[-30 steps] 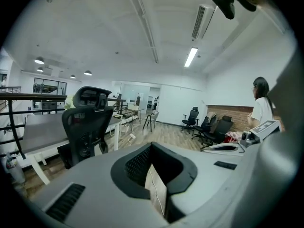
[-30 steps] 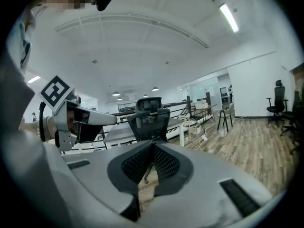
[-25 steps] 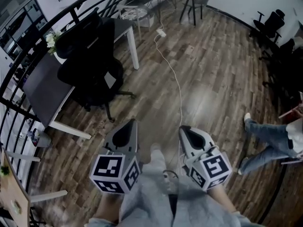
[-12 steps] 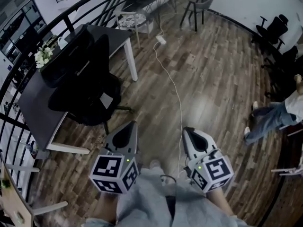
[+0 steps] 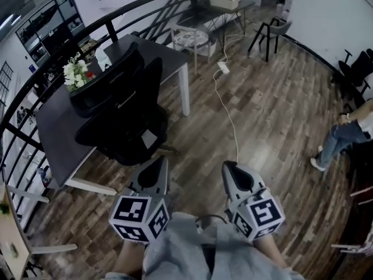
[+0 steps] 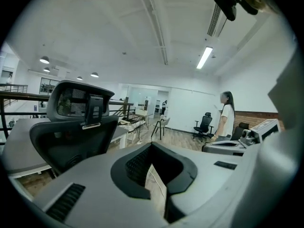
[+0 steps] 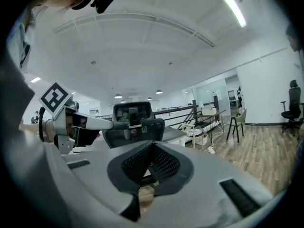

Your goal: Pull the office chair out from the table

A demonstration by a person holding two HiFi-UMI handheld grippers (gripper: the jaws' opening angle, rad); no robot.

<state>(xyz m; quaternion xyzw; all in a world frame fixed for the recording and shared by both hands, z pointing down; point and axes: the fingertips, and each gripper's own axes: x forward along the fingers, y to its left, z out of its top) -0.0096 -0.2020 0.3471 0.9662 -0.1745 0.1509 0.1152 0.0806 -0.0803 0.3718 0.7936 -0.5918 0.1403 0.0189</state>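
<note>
Facing the table, office chair backrest toward left gripper and right gripper, both pressed together, empty

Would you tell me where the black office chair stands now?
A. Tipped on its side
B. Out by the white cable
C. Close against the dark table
C: the office chair stands upright, tucked against the long edge of the dark table.
</note>
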